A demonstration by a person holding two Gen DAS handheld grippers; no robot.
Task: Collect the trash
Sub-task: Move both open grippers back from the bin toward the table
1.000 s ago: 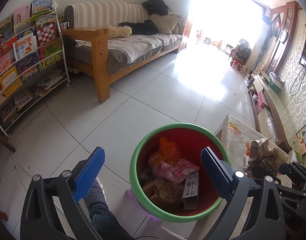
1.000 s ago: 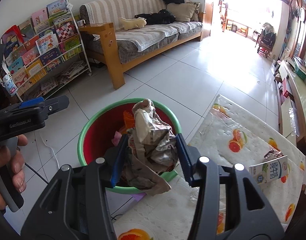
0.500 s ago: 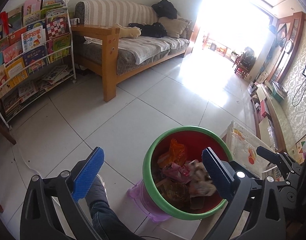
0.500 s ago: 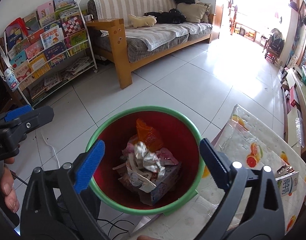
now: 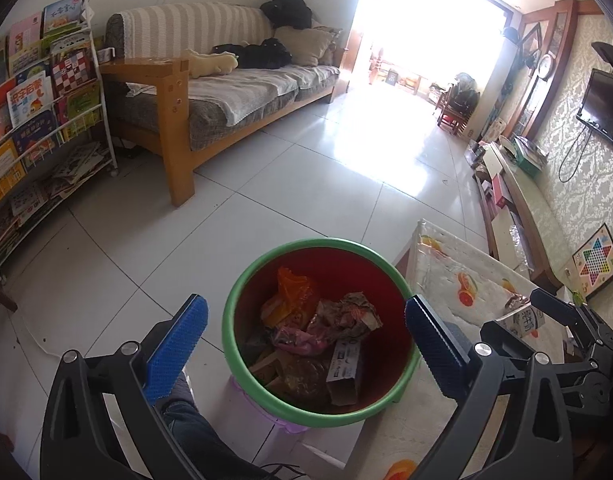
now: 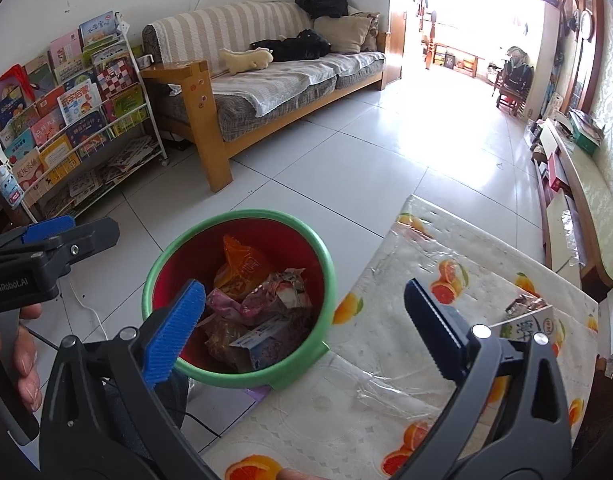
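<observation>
Looking from my right tool (image 6: 304, 322), just spread and empty, the milk carton (image 6: 540, 326) lies on the tabletop (image 6: 386, 360) to its right, opposite the bin (image 6: 242, 374); left tool (image 5: 304, 342) gapes too.

The carton (image 6: 534, 326) on the counter (image 6: 386, 412) is half hidden behind the right gripper (image 6: 306, 332), so its print cannot be read. The bin (image 5: 242, 352) hides the purple stool (image 5: 254, 408) under it, and its lower trash is too jumbled to tell apart. The bookshelf (image 5: 34, 128) is cut by the left edge, and the doorway (image 5: 422, 40) is washed out by glare.
</observation>
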